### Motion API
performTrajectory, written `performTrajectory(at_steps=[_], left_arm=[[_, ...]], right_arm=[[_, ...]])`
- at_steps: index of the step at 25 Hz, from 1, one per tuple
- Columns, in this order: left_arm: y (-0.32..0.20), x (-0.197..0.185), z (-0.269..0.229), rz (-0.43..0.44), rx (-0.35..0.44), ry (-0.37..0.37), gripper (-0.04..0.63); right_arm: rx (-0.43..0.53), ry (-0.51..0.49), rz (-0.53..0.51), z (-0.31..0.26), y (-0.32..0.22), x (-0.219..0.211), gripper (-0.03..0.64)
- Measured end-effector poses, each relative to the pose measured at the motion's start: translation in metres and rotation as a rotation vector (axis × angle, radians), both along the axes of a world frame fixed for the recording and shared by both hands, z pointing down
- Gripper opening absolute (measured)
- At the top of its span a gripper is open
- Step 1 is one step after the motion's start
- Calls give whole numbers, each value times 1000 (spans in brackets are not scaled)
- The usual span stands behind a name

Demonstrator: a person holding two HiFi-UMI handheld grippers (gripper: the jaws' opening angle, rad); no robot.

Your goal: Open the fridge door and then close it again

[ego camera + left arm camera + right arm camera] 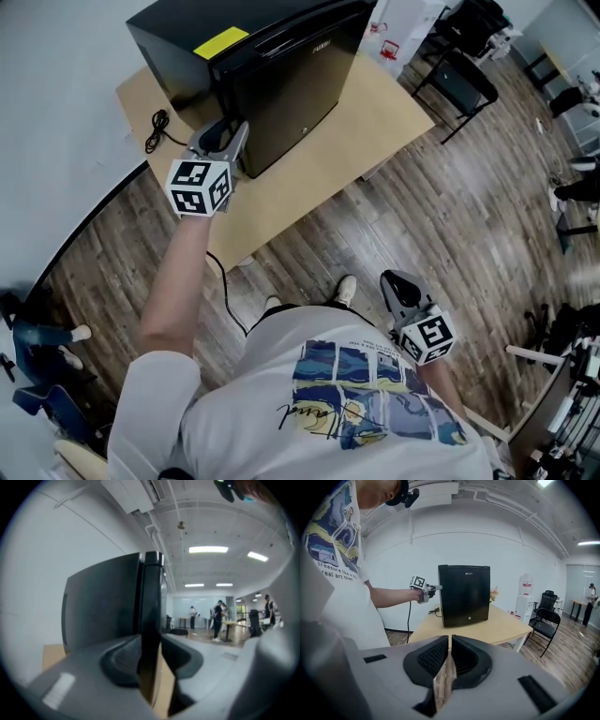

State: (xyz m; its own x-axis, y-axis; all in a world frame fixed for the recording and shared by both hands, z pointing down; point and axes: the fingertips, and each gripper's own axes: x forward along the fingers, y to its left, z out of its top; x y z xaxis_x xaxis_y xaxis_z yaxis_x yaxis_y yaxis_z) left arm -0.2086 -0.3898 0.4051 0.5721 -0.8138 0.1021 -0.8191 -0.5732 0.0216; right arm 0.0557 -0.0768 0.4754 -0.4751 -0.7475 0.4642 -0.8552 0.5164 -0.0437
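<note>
The black fridge point(183, 42) sits on the wooden counter point(375, 122) with its door point(295, 103) looking shut against the body, so I take the step in hand to be getting a hold on the door to swing it open. My left gripper point(230, 134) is up at the door's near corner, reaching almost level. In the left gripper view its fingers point(124, 656) stand wide apart with the dark door edge point(150, 602) between them. The left pad lies close against that edge, while a strip of counter still shows between the edge and the right pad, so I am not clamped on anything yet. To do this well, I would push in a little further so the pads straddle the door's thickness and not just its corner. Then I would close firmly and pull along an arc about the far side, where I judge the hinge to be, rather than straight back. A straight tug could drag the whole fridge across the counter or let the smooth edge slip out. My right gripper point(398, 286) hangs by my side over the floor point(469, 206), its fingers point(433, 658) closed together on nothing. If the fridge starts to slide, it could come up and steady the body.
</note>
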Motion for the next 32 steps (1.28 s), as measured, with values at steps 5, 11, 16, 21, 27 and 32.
performTrajectory(at_steps=[5,11,16,21,27,32], left_arm=[[-1,1,2,-13,-19,-1,135],[0,1,1,0,-4,-12,132],[0,0,0,-25,-20,9,130],[2,1,1,-64,-30,14,130],[2,5,-1,-106,-32,16,132],[3,4,-2,-151,-37,21,133]], right_arm=[[8,-1,39,-1,1,4,27],[28,-7,44,-1,-3,5,27],[39,-33,37,1,-8,12,26],[30,-40,-2,2,-11,28,26],[25,-55,-19,2,-18,57,26],[14,-63,-54,4,-25,74,26]])
